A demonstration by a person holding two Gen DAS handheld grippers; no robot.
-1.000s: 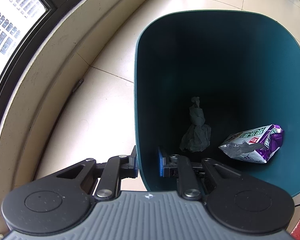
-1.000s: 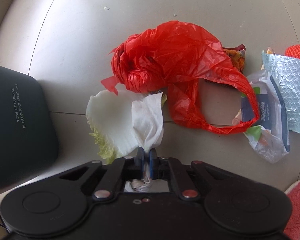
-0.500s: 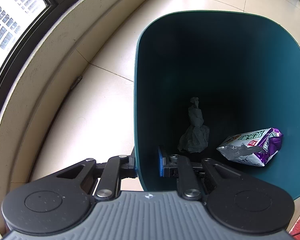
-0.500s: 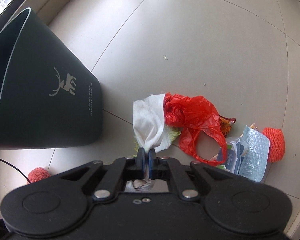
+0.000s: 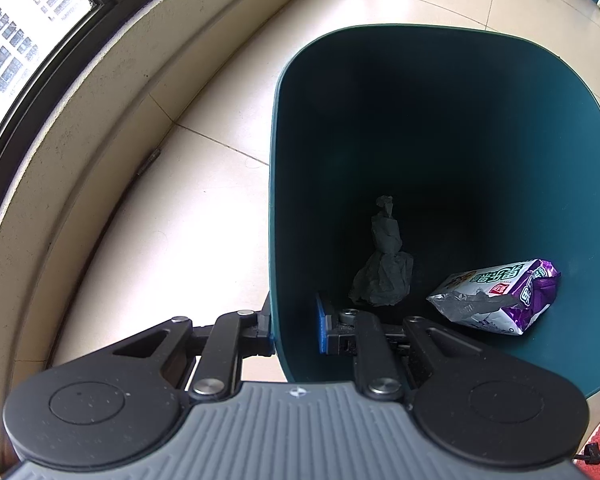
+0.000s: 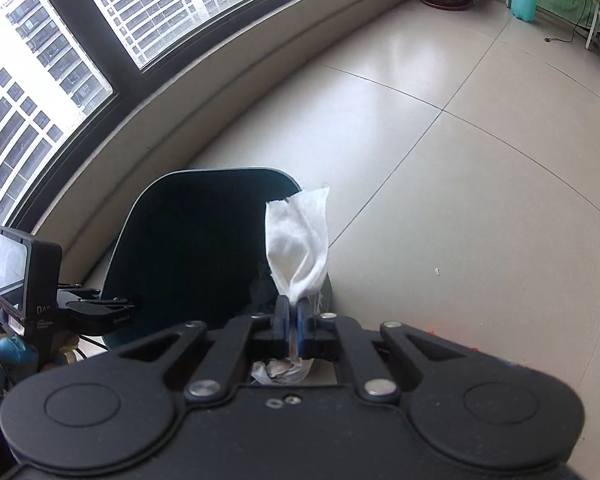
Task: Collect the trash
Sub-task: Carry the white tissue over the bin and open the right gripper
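Left gripper [image 5: 294, 326] pinches the wall of a dark teal plastic bin [image 5: 440, 128]. Right gripper [image 6: 294, 320], fingers pressed together, pinches a white crumpled tissue [image 6: 300, 240]; it hangs above the bin.

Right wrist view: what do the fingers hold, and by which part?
The right gripper is shut on a white tissue, pinched at its bunched lower end, the rest standing above the fingers.
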